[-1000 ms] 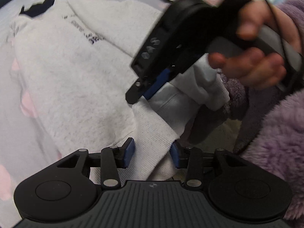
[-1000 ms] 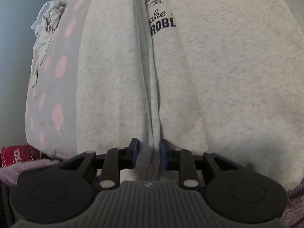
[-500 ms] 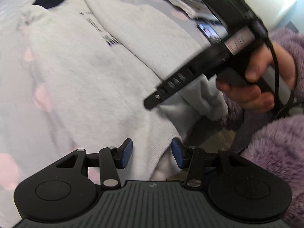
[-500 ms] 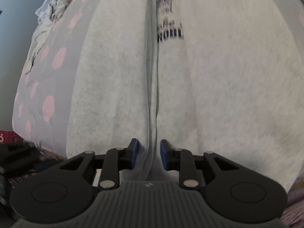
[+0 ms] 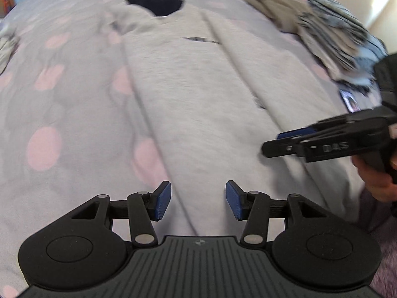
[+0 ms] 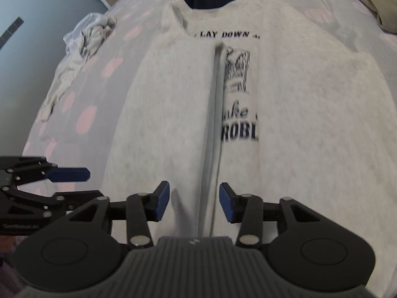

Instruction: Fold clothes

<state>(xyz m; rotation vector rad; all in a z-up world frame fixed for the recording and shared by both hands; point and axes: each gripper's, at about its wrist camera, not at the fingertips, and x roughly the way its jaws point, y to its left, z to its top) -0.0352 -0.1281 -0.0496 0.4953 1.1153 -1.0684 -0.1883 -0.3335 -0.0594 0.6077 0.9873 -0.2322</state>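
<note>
A light grey sweatshirt (image 6: 297, 114) with dark printed lettering lies flat on the dotted bedspread (image 5: 49, 99), its dark neck opening at the far end. One side is folded over to the middle, and that folded edge (image 6: 213, 124) runs straight toward the camera. My right gripper (image 6: 194, 202) straddles the near end of the edge; its jaws are opening and the pads stand clear of the cloth. My left gripper (image 5: 198, 200) hovers over the sweatshirt (image 5: 193, 94) near its left border, jaws opening, nothing gripped. Each gripper shows in the other's view: right gripper (image 5: 273, 141), left gripper (image 6: 82, 183).
A pile of beige and striped clothes (image 5: 322, 24) lies at the far right of the bed. A crumpled pale garment (image 6: 84, 34) sits at the far left. A hand (image 5: 377, 178) in a purple fleece sleeve holds the right gripper.
Both grippers have let go of the sweatshirt's near edge and drawn back. The left one slid left, off the hem corner. The right one's jaws have spread around the fold.
</note>
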